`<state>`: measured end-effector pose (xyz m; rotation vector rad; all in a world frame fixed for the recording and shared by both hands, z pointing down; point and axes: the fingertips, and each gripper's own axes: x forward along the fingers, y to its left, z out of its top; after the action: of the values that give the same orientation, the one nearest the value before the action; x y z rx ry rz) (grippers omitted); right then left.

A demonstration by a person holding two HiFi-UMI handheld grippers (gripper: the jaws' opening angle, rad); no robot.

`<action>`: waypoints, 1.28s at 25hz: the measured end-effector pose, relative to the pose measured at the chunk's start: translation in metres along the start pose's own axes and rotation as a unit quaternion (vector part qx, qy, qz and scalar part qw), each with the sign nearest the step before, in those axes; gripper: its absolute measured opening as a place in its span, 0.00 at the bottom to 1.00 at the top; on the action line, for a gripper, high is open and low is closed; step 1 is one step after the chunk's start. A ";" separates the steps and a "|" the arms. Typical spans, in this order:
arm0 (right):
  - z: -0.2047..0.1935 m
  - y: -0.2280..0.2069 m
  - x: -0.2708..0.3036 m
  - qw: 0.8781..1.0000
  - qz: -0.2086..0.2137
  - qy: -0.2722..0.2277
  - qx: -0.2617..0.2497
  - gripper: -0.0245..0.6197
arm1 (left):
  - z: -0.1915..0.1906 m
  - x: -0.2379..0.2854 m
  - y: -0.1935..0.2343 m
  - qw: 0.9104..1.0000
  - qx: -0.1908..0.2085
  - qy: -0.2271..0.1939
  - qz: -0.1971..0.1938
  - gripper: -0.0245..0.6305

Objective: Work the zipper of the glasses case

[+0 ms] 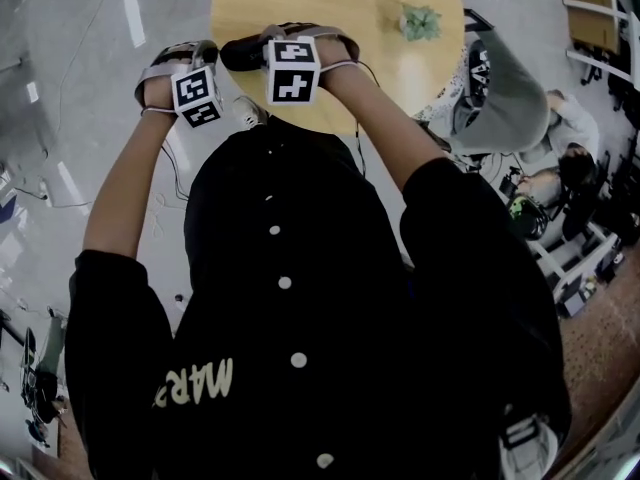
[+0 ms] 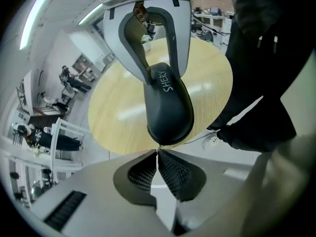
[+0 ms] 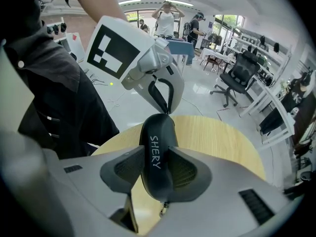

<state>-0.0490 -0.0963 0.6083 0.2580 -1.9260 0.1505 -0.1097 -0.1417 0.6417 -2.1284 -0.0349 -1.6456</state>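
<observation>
**Grip at two points, in mid-air**

Jaws pressed together, the left gripper (image 2: 158,154) pinches the small zipper pull (image 2: 159,148) at one end of the black glasses case (image 2: 168,107). The right gripper (image 3: 156,158) is clamped across the case's body, a pad on each side. Between the two grippers, the case hangs clear above the round wooden table (image 2: 113,117), at its near edge.

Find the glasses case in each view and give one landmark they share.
Head view: top centre, the dark glasses case between the two marker cubes.
Left gripper view: centre, lettering facing the camera.
Right gripper view: low centre, clamped in the right tongs.
Shared landmark: the round wooden table behind it.
</observation>
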 end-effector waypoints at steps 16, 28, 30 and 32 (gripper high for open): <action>0.002 -0.001 -0.001 1.000 0.005 0.008 -0.006 0.28 | 0.023 0.010 0.020 0.973 0.228 -0.029 -0.031 0.06; 0.001 0.000 0.000 1.000 0.005 0.012 -0.001 0.28 | 0.028 0.010 0.020 0.963 0.266 -0.037 -0.018 0.06; 0.000 -0.002 0.000 1.000 -0.001 0.003 0.009 0.28 | 0.028 0.011 0.021 0.962 0.271 -0.034 -0.009 0.07; 0.000 -0.001 -0.002 1.000 -0.012 -0.013 0.020 0.28 | 0.025 0.013 0.021 0.962 0.271 -0.026 -0.006 0.07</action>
<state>-0.0475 -0.0974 0.6067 0.3107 -1.9462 0.1722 -0.0770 -0.1546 0.6420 -1.7455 -0.4617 -1.3832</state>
